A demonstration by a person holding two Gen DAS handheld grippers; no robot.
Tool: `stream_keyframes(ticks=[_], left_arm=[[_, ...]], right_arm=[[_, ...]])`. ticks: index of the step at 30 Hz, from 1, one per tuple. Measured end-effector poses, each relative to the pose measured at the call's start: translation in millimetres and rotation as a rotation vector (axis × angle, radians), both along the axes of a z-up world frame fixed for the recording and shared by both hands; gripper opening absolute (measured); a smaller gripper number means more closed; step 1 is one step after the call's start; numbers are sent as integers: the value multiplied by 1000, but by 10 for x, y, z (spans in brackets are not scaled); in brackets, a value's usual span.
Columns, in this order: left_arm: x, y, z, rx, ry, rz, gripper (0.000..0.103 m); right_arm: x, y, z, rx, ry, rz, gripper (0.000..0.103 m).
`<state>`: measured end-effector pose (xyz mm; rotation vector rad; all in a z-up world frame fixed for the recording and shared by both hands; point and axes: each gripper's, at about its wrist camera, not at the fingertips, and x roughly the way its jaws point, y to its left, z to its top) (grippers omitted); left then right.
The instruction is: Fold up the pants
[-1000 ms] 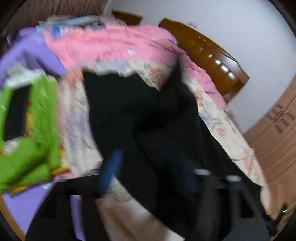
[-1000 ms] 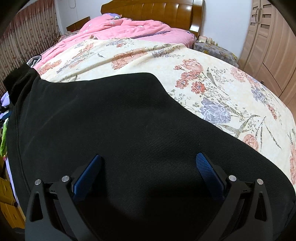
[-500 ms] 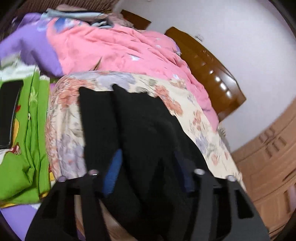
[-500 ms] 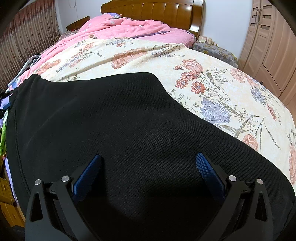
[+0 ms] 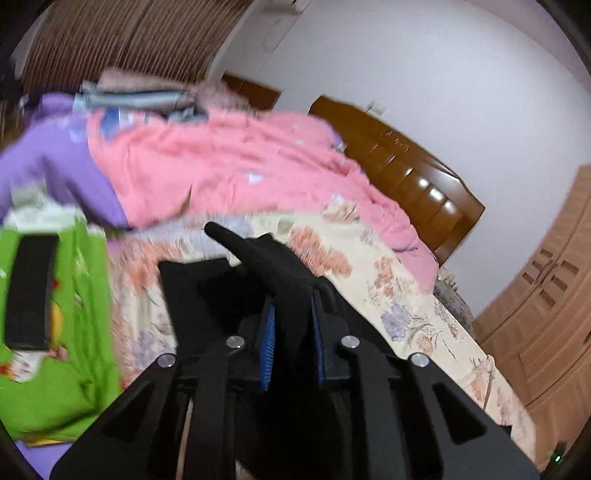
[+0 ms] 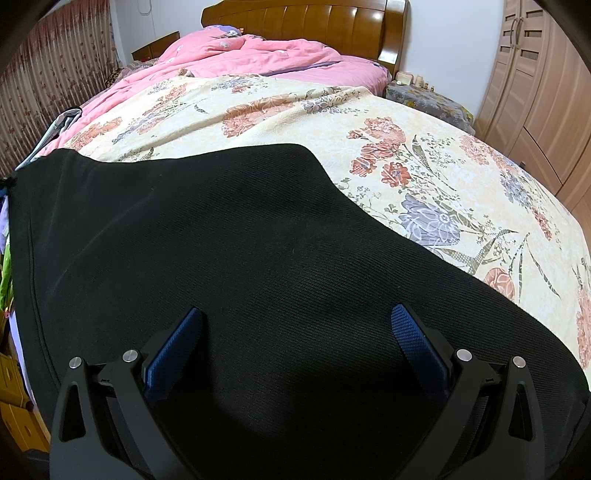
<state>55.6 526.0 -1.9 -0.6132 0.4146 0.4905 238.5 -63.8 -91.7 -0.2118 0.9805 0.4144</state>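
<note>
The black pants [image 6: 229,251] lie spread flat across the near part of the floral bedspread [image 6: 424,147]. My right gripper [image 6: 295,339] is open, its blue pads wide apart just above the cloth, holding nothing. My left gripper [image 5: 291,314] is shut on a bunched fold of the black pants [image 5: 273,266] and holds it raised, with a pointed corner of cloth sticking up past the fingers. More black cloth [image 5: 195,291] lies below it on the bed.
A pink quilt [image 6: 258,55] is heaped at the head of the bed by the wooden headboard [image 6: 306,22]. A green cloth [image 5: 85,314] and purple bedding [image 5: 55,166] lie at the left. Wooden wardrobes [image 6: 546,92] stand at the right.
My left gripper has closed on a fold of the pants and lifted it, the view tilting up. The far left corner of the pants has dropped flat. The right gripper has not moved.
</note>
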Motion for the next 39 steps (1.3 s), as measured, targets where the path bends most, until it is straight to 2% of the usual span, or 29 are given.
stream_keyframes(ticks=[3,6,8,11,12,13,14,15,17,18,19,21,22,23,24,25,27,29,31,34,37,39], left_arm=[[-98,68,-96,1,69,35,17],[-127,293,-492,-90,138,62,18],[-162,288,-521,-84,130,62,18],[-128,239,-456,-46,168,76,23],[-106,241,-453,-44,194,92,34],[-73,231,-420,-25,255,140,47],[-58,184,-369,17,306,191,66],[-50,71,-245,111,363,271,76],[-12,-177,-19,252,381,334,88],[39,-344,99,306,348,307,95],[149,-546,213,342,294,216,100],[476,-890,291,366,263,-13,101],[720,-1079,259,378,285,-151,101],[936,-1212,181,390,332,-238,101],[1188,-1318,35,396,403,-308,101],[1320,-1342,-70,383,438,-335,101],[1545,-1255,-334,290,495,-353,101],[1647,-1032,-592,203,557,-287,102],[1559,-860,-643,98,488,-277,102],[1497,-840,-649,121,494,-229,101],[1497,-890,-632,135,503,-230,101],[1499,-897,-632,135,508,-224,102]], right_arm=[[4,0,0,0,0,0,99],[-1,1,0,0,0,0,99],[-5,1,1,1,0,0,99],[-4,6,0,0,0,-1,99],[-2,3,0,0,0,-1,99],[0,0,0,1,0,-1,99],[-7,5,0,1,0,-1,99],[-7,5,-1,1,-1,-1,99],[-6,3,-1,1,0,-1,99],[-7,4,-2,1,0,-1,99],[-2,5,-3,0,0,0,99],[-7,6,-4,0,0,-1,99],[-5,3,-4,0,0,-1,99],[-9,4,-4,0,0,-1,99],[-9,5,-3,0,-1,-1,99],[-8,1,-3,1,-1,-1,99],[-14,3,-5,3,-1,-1,99],[-12,-8,-5,11,1,-1,99],[-13,-22,-2,24,3,-2,99],[3,-81,28,64,10,-15,98],[84,-106,165,110,8,-99,99],[171,83,324,167,-10,-27,98]])
